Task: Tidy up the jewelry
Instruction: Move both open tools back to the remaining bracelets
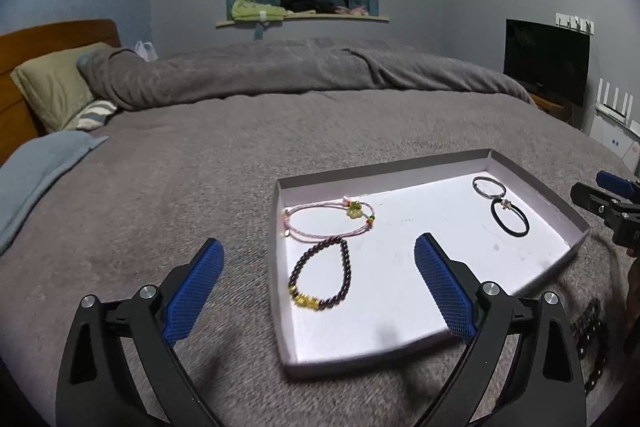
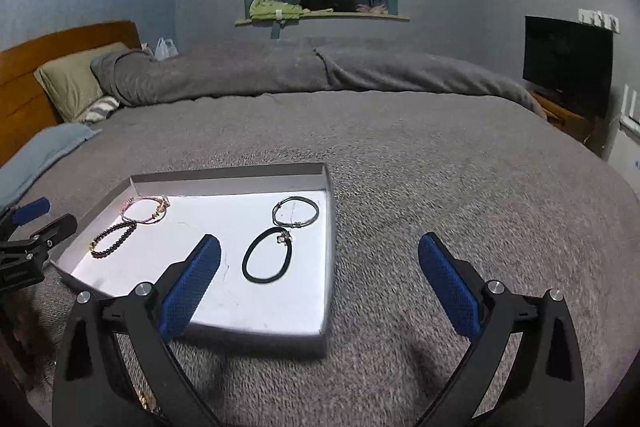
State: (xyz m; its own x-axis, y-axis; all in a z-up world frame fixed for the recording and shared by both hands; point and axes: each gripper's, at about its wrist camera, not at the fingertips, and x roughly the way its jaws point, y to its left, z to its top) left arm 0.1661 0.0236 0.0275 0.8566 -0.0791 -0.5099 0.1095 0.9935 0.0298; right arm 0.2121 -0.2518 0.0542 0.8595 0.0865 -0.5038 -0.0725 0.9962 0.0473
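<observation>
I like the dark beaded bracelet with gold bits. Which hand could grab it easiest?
Left, probably: the beaded bracelet lies straight ahead of the open left gripper; from the right gripper it sits far across the tray.

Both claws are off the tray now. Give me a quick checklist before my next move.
1. Left claw open, nothing held: ok.
2. Right claw open, nothing held: ok.
3. Tray flat on the bed: ok.
4. Dark beaded bracelet, pink cord bracelet, silver ring bracelet, black hair tie in tray: ok.
5. All jewelry collected: not ok, dark chain lies outside the tray.
</observation>
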